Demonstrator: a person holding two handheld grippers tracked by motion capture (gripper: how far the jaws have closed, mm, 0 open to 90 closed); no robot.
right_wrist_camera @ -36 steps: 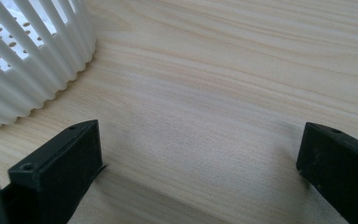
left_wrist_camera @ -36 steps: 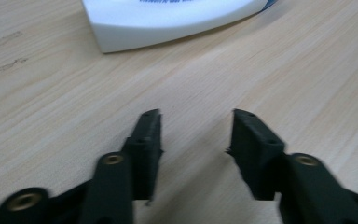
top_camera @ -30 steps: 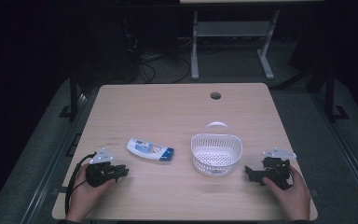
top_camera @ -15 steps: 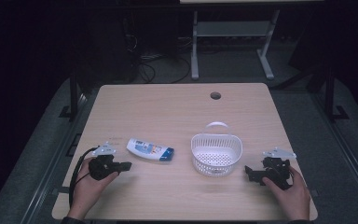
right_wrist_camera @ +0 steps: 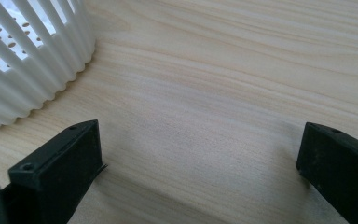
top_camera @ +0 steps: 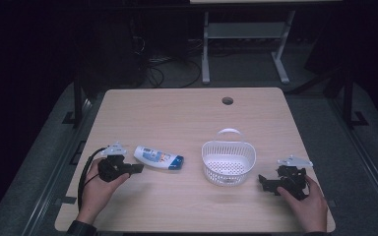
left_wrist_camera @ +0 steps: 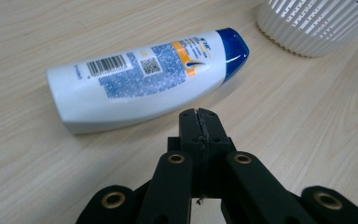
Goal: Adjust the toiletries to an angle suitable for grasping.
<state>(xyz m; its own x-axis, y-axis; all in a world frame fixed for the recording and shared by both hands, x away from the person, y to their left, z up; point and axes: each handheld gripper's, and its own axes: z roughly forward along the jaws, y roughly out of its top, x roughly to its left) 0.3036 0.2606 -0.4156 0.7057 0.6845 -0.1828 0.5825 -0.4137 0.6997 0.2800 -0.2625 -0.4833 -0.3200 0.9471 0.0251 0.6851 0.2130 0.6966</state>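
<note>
Left tool (top_camera: 137, 168): jaws pressed together, nothing between them; the left gripper view has the tips just short of the white plastic shampoo bottle with the blue cap (left_wrist_camera: 144, 79).
What just changed: a second ago this tool sat farther back toward the table's left edge; now it has slid in and its tip is almost at the bottle's near end.
Bottle: lying on its side on the light wooden table (top_camera: 177, 123), just ahead of the left tool, barcode label up, blue cap pointing away toward the basket.
White ribbed plastic basket with a handle (top_camera: 228, 162): upright, past the bottle's cap end, well apart from the left tool and just ahead of the right tool (top_camera: 263, 181).
Right tool: jaws spread wide, resting low over bare wood, unmoved over the last second.
What it means: the approach looks nearly done, but the shut jaws must open before any grasp; likely goal is bottle into basket.
</note>
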